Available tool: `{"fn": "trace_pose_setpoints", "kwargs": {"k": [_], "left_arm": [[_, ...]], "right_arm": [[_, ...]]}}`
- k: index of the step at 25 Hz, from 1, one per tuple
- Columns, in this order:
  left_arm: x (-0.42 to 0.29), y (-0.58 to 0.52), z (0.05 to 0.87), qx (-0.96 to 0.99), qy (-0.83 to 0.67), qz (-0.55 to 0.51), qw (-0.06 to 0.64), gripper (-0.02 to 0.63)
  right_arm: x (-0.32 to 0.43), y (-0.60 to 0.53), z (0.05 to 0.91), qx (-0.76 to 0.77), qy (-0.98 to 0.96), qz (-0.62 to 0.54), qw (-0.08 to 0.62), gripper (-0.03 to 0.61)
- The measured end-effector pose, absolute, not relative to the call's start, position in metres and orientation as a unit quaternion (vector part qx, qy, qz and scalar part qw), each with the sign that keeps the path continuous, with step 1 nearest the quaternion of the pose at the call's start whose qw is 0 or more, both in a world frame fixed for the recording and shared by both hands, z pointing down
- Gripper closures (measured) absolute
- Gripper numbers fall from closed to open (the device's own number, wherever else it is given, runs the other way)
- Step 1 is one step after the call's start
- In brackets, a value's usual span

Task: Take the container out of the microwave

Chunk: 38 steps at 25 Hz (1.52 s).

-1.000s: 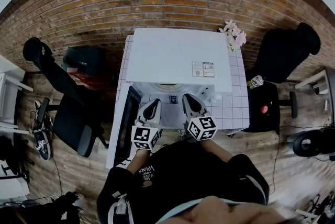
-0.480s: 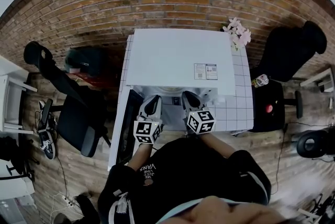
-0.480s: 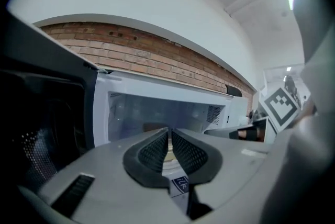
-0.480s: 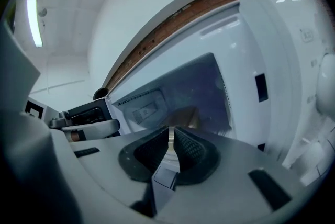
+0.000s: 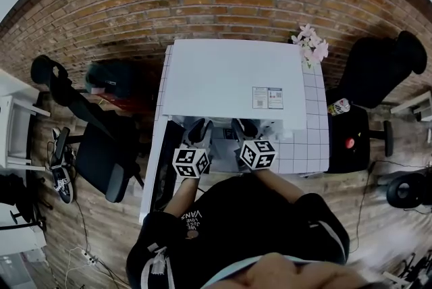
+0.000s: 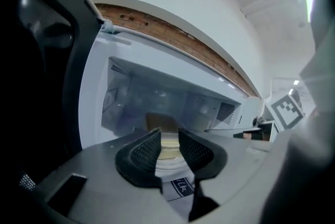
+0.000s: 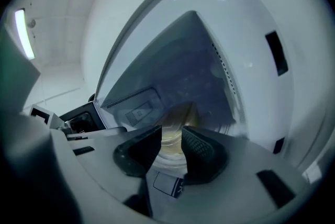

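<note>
The white microwave [image 5: 229, 75] stands on a tiled table with its dark door [image 5: 164, 163] swung open to the left. Both grippers reach side by side into its mouth. In the left gripper view, a pale round container [image 6: 170, 163] with a dark label sits on the cavity floor, showing through the gap of my left gripper [image 6: 169, 136]. Its jaws are opening and the pads stand off the container. In the right gripper view, the same container [image 7: 170, 148] lies just beyond my right gripper [image 7: 171, 136], whose jaws are also opening, with nothing pressed. From the head view, the left gripper [image 5: 200, 127] and right gripper [image 5: 241, 127] tips sit under the microwave's top edge.
The white tiled table [image 5: 307, 142] carries pink flowers [image 5: 312, 44] at its back right corner. A can [image 5: 335, 106] and a black stool [image 5: 349, 142] stand to the right. Black office chairs [image 5: 101, 152] stand on the left. A brick wall runs behind.
Both grippers have moved forward and down, their tips now under the microwave's front edge. The marker cubes sit closer to the opening.
</note>
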<state>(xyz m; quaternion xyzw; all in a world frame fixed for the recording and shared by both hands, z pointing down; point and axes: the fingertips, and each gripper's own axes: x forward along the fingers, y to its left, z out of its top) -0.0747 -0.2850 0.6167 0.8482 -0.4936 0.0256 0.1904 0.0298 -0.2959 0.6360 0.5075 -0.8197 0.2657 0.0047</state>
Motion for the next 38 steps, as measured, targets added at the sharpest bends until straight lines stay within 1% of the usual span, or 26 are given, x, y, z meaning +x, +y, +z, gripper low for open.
{"fn": "trace_pose_setpoints", "kwargs": {"k": [1, 3, 5, 7, 10, 14, 20, 25, 34, 38], "left_arm": [[-0.074, -0.287, 0.62, 0.847, -0.492, 0.025, 0.201, 0.507], [-0.075, -0.291, 0.627, 0.842, -0.49, 0.023, 0.224, 0.484], [-0.077, -0.296, 0.632, 0.835, -0.494, 0.017, 0.242, 0.466], [-0.078, -0.301, 0.636, 0.829, -0.498, 0.016, 0.253, 0.438], [-0.077, -0.307, 0.64, 0.824, -0.501, 0.02, 0.264, 0.412], [-0.076, -0.317, 0.646, 0.815, -0.501, 0.002, 0.291, 0.388], [-0.081, -0.338, 0.656, 0.794, -0.506, -0.033, 0.336, 0.385], [-0.078, -0.346, 0.655, 0.794, -0.489, -0.068, 0.354, 0.385], [-0.071, -0.347, 0.67, 0.795, -0.47, -0.062, 0.379, 0.379], [-0.068, -0.345, 0.669, 0.798, -0.466, -0.058, 0.377, 0.379]], "right_arm": [[0.028, -0.297, 0.638, 0.507, -0.819, 0.27, 0.005, 0.483], [0.026, -0.3, 0.642, 0.507, -0.816, 0.278, 0.004, 0.469], [0.026, -0.303, 0.645, 0.511, -0.81, 0.286, 0.002, 0.437], [0.027, -0.306, 0.647, 0.519, -0.803, 0.293, -0.003, 0.385], [0.026, -0.31, 0.65, 0.523, -0.796, 0.305, -0.014, 0.359], [0.024, -0.315, 0.655, 0.525, -0.787, 0.323, -0.026, 0.354], [0.022, -0.33, 0.659, 0.531, -0.775, 0.341, -0.041, 0.354], [0.02, -0.335, 0.661, 0.524, -0.776, 0.347, -0.047, 0.354], [0.01, -0.34, 0.666, 0.501, -0.781, 0.371, -0.041, 0.354], [0.006, -0.338, 0.668, 0.488, -0.791, 0.369, -0.027, 0.354]]}}
